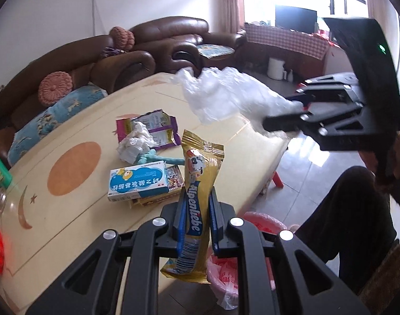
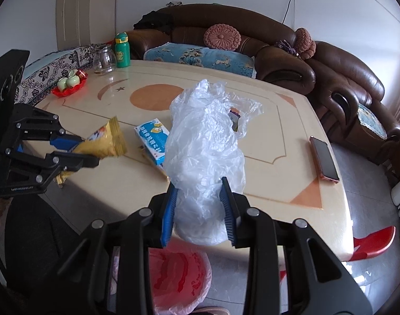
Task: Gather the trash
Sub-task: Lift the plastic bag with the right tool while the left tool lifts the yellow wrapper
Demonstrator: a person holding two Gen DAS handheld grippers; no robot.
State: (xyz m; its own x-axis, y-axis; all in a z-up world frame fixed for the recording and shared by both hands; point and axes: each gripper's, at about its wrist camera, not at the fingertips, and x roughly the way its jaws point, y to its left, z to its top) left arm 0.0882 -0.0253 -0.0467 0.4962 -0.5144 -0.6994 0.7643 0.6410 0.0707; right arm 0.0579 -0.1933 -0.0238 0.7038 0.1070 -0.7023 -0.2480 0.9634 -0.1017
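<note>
My left gripper (image 1: 198, 191) is shut on a yellow Alpenliebe candy wrapper (image 1: 201, 168), which stands up between the blue pads above the table's near edge. My right gripper (image 2: 198, 183) is shut on a crumpled clear plastic bag (image 2: 205, 144), also held in the air over the table. Each gripper shows in the other's view: the left gripper (image 2: 89, 150) with the wrapper (image 2: 108, 141), the right gripper (image 1: 281, 113) with the bag (image 1: 226, 92). On the table lie a blue-and-white medicine box (image 1: 138, 181), a crumpled tissue (image 1: 135, 144) and a torn purple wrapper (image 1: 160, 126).
A bin with a pink liner (image 2: 178, 270) stands on the floor below the table edge (image 2: 252, 246). On the table are a phone (image 2: 324, 158), a green bottle (image 2: 121, 51), a glass jar (image 2: 104, 60) and a red tray (image 2: 69, 85). A brown sofa (image 2: 278, 52) runs behind, and a red stool (image 2: 373, 241) sits at the right.
</note>
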